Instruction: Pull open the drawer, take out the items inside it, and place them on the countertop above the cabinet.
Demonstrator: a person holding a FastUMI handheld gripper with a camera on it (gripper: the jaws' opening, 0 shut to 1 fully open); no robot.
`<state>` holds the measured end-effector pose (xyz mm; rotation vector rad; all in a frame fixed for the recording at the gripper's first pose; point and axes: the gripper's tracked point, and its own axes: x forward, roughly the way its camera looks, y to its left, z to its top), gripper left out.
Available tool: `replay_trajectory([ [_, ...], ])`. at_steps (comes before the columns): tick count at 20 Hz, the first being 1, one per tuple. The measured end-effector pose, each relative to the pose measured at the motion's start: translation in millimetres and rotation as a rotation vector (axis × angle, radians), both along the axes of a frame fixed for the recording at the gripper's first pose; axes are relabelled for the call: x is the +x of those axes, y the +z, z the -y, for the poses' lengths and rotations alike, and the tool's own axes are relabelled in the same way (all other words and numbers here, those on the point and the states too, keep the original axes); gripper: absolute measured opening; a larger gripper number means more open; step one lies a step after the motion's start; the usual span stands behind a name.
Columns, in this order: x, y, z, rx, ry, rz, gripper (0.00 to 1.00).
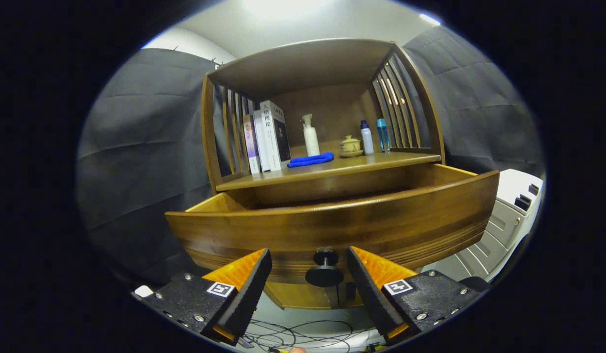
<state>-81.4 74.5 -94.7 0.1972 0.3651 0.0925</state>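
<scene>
A wooden cabinet drawer [332, 225] stands pulled out toward me, its front panel wide across the view. Its inside is hidden below the front rim. A black round knob [325, 269] sticks out of the drawer front, right between my two fingertips. My gripper [308, 262] is open, its orange-and-black fingers [249, 279] on either side of the knob with gaps, not touching it. Above the drawer lies the countertop [381, 161], with a folded blue cloth [310, 159] on it.
On the countertop stand several books [268, 137], a white pump bottle [310, 135], a small lidded ceramic jar [351, 146], a white bottle [367, 138] and a blue bottle [382, 135]. A white unit [503, 220] sits right of the cabinet. Cables [303, 333] lie on the floor below.
</scene>
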Motion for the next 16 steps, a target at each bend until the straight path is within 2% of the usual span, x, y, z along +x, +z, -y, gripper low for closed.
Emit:
replay_trajectory([
  [1,2.3,9.3,3.0,0.002,-0.002,0.004,0.95],
  [5,27.1,55.8,17.7,0.016,-0.017,0.034,0.95],
  [9,68.1,78.5,46.9,-0.045,-0.082,0.004,0.95],
  [13,113.4,65.4,71.6,-0.068,-0.143,-0.107,0.95],
  [16,131.7,40.9,74.8,-0.104,-0.168,-0.257,0.95],
])
